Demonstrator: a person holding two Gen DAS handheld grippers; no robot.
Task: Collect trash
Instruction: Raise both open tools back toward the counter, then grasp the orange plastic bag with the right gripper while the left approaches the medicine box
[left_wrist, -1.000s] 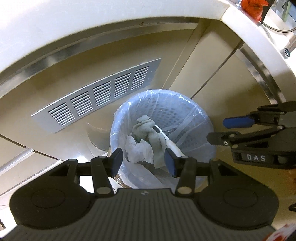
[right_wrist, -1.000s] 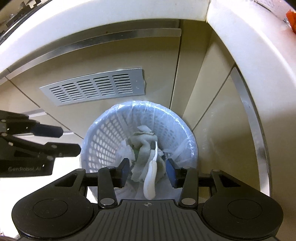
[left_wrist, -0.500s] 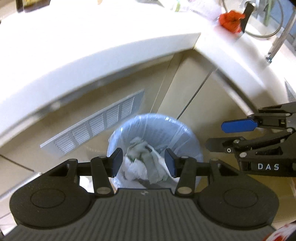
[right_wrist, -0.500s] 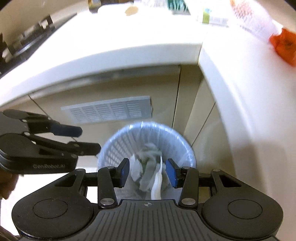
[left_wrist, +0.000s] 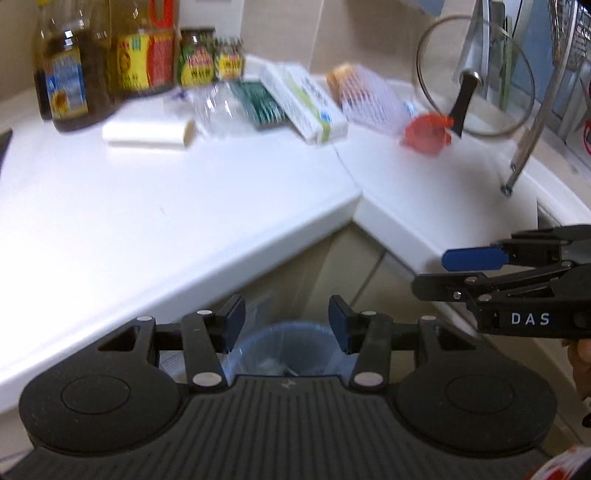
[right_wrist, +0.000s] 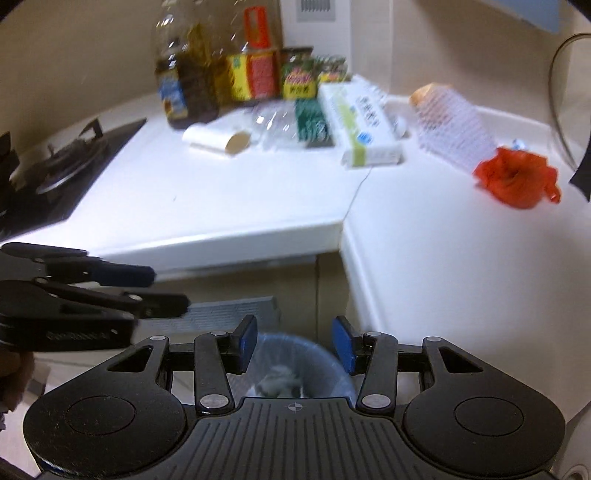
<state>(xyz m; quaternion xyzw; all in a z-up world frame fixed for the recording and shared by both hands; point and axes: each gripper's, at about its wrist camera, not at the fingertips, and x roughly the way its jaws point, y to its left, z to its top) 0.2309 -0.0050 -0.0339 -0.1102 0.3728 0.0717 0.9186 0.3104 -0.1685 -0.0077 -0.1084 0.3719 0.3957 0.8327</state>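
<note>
Two claws, left claw (left_wrist: 285, 325), right claw (right_wrist: 294, 345), both empty, one bin (right_wrist: 295, 350)

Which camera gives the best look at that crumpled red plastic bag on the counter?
The right wrist view: the red plastic bag sits large and unobstructed on the white counter, its crumpled folds visible. In the left wrist view the bag appears smaller, farther off and blurrier, beside the glass pot lid and its black knob.

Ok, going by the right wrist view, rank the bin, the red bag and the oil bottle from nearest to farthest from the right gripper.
1. Bin: just below the right gripper.
2. Red bag: right, on the counter.
3. Oil bottle: far left, by the wall.
</note>
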